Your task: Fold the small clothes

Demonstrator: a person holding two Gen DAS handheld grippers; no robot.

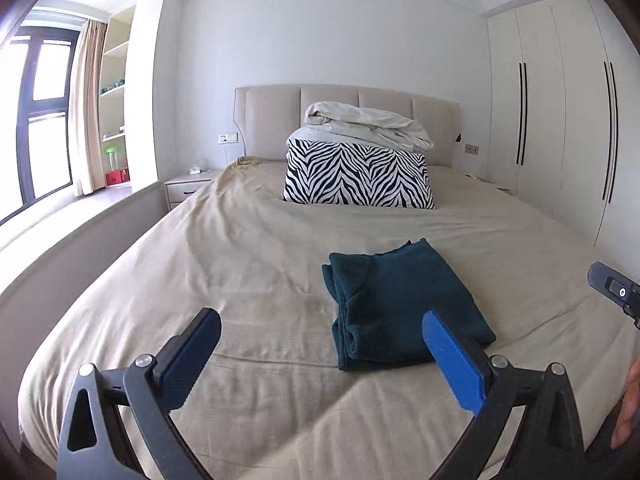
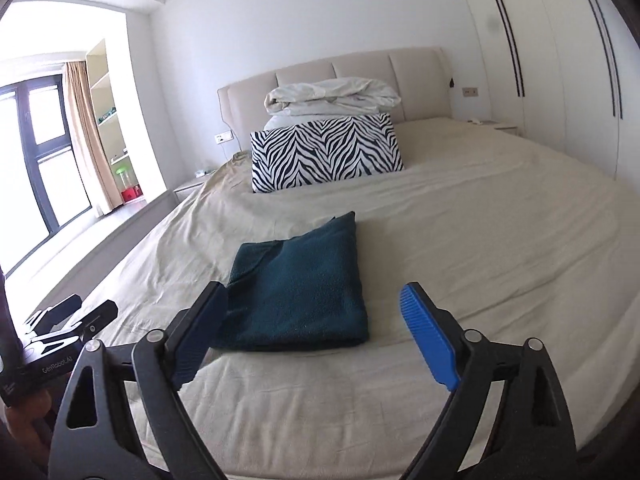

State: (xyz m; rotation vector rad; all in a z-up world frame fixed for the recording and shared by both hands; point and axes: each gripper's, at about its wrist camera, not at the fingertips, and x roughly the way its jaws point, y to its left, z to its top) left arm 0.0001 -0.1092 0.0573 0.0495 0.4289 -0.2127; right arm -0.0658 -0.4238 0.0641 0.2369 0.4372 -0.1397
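A dark teal garment [image 1: 400,304] lies folded into a compact rectangle on the beige bed sheet [image 1: 248,264]. It also shows in the right wrist view [image 2: 300,292]. My left gripper [image 1: 322,322] is open and empty, hovering just short of the garment's near left side. My right gripper [image 2: 314,294] is open and empty, above the garment's near edge, not touching it. The right gripper's tip shows at the right edge of the left wrist view [image 1: 616,290]. The left gripper shows at the lower left of the right wrist view [image 2: 68,324].
A zebra-striped pillow [image 1: 358,176] with a crumpled white duvet [image 1: 368,124] on top sits at the bed's head, before the padded headboard [image 1: 272,120]. A nightstand [image 1: 188,188] and window ledge are to the left, white wardrobes [image 1: 560,112] to the right.
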